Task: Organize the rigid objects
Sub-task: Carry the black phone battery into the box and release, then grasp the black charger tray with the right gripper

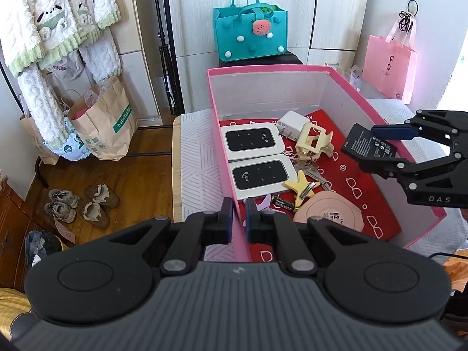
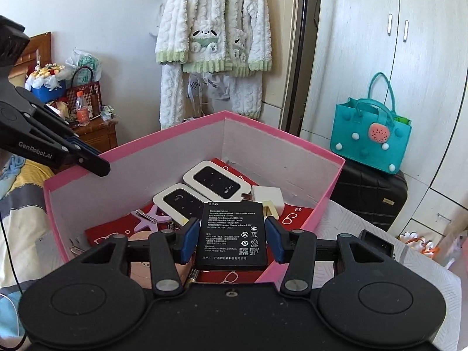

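A pink box [image 1: 295, 68] with white inner walls stands on the table. My left gripper [image 1: 239, 216] is shut on its near left wall. My right gripper [image 2: 231, 238] is shut on a flat black battery [image 2: 231, 235] and holds it above the box; the battery also shows in the left wrist view [image 1: 367, 144]. Inside the box lie two white WiFi routers [image 1: 251, 142] [image 1: 259, 175], a white charger [image 1: 291, 124], a cream hair claw [image 1: 313, 140], keys [image 1: 310, 169], a yellow star clip [image 1: 301, 185], an AA battery [image 1: 282, 203] and a pink round case [image 1: 330, 215].
A teal felt bag [image 1: 248, 33] sits on a black suitcase [image 2: 371, 193] behind the box. A pink paper bag [image 1: 390, 67] hangs at the right. Paper bags [image 1: 102, 122] and shoes [image 1: 82, 201] are on the wooden floor at the left. A small black part [image 2: 377, 242] lies on the white table cover.
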A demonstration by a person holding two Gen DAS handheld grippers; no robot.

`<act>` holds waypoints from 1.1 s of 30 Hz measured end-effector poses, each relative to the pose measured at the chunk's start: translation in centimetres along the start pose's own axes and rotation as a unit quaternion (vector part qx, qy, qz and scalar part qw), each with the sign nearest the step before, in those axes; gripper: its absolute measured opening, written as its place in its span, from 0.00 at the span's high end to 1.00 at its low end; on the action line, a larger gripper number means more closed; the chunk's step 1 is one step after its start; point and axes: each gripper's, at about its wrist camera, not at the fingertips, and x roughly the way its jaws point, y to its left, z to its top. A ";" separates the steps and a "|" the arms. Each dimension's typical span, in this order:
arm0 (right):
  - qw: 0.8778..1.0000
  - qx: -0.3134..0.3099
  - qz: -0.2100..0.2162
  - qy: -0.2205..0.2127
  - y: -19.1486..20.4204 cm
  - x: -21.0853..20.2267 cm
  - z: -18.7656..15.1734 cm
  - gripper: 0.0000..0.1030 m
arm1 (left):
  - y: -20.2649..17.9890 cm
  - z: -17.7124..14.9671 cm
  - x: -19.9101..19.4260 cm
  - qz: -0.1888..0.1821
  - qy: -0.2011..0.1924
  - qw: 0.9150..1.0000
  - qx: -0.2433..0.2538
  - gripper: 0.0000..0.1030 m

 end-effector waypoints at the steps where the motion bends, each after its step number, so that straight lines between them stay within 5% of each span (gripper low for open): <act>1: 1.000 -0.003 -0.004 -0.003 0.1 -0.2 0.0 0.49 | 0.0 0.0 0.0 0.000 0.000 1.000 0.000 0.93; 7: 0.999 -0.005 -0.036 -0.030 -0.7 -1.9 0.0 0.49 | 0.0 0.1 -0.2 0.000 -0.001 1.000 -0.001 0.93; 20: 0.983 0.171 -0.064 -0.018 -10.7 -3.1 -3.1 0.47 | 0.1 0.2 -0.1 -0.001 -0.001 1.000 -0.004 0.93; 24: 0.973 0.231 -0.024 -0.012 -13.1 -1.5 -4.5 0.42 | 0.0 0.1 -0.1 0.002 -0.003 1.000 -0.006 0.93; 33: 0.975 0.199 -0.088 0.046 -15.4 4.2 -4.0 0.30 | -0.4 0.3 0.1 0.013 0.003 1.000 -0.005 0.93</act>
